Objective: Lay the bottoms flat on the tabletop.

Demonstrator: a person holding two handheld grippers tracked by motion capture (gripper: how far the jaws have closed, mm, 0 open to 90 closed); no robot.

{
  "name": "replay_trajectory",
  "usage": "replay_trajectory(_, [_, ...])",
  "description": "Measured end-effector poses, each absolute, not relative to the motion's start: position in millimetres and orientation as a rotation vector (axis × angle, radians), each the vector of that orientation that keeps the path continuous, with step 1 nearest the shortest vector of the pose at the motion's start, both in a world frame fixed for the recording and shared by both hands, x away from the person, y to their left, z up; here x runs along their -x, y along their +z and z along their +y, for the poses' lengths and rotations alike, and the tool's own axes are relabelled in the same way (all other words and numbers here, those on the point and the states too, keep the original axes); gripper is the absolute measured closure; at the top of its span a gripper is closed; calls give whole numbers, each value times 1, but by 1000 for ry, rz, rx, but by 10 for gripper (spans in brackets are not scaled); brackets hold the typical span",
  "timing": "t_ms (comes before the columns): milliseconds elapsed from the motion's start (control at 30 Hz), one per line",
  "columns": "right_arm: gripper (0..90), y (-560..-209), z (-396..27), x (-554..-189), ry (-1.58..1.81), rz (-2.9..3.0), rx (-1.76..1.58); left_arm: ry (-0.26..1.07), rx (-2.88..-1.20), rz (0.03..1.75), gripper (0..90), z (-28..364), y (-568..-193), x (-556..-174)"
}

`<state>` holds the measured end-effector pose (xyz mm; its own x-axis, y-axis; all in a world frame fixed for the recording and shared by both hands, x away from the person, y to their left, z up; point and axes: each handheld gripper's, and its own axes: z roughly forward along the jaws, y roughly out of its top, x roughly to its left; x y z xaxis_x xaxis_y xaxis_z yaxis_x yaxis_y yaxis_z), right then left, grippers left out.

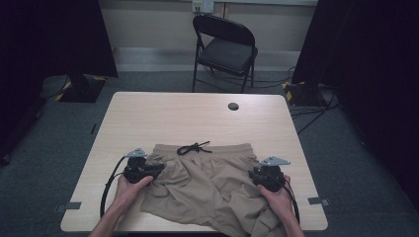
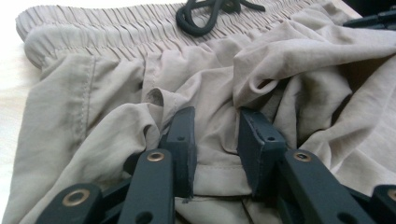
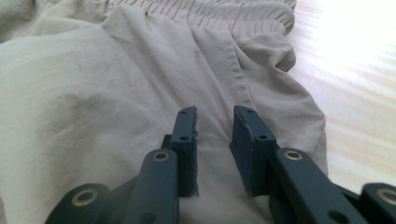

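From the high view, tan shorts [image 1: 210, 185] lie crumpled on the near half of the table [image 1: 148, 118], waistband toward twelve o'clock with a black drawstring [image 1: 193, 147] on it, one leg spilling over the near edge at about five o'clock. The left gripper [image 1: 157, 170] sits at the shorts' nine o'clock side, the right gripper [image 1: 253, 174] at three o'clock. In the left gripper view, the jaws stand narrowly apart over a fold of cloth, not pinching it. In the right gripper view, the jaws hover narrowly parted above the side seam. This looks like getting a hold before spreading or folding; next, each must close on a side edge.
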<state>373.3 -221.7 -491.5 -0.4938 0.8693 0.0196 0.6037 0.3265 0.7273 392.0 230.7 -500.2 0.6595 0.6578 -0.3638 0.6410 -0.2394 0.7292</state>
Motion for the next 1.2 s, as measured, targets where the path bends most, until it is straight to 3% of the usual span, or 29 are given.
replay_trajectory(300, [611, -485, -222, -376, 1006, 2233, -1304, -6, -1945, 953, 627, 246, -486, -366])
replay_trajectory(533, [573, -463, -227, -396, 1078, 2167, -1289, 60, -1840, 976, 631, 263, -463, -388])
replay_trajectory(567, [543, -461, -230, -407, 1082, 2149, -1312, 76, -1821, 995, 677, 267, -462, -398])
replay_trajectory(700, [505, -468, -232, -423, 1064, 2172, -1334, 83, -1808, 1092, 693, 276, -475, -416])
replay_trajectory(867, [461, -479, -231, -430, 1058, 2197, -1358, 46, -1837, 1138, 619, 278, -490, -421])
replay_trajectory(967, [389, -484, -229, -433, 1044, 2197, -1371, 44, -1880, 1138, 586, 272, -492, -420])
replay_trajectory(1200, [361, -491, -228, -433, 1009, 2186, -1393, 55, -1904, 1145, 685, 274, -500, -413])
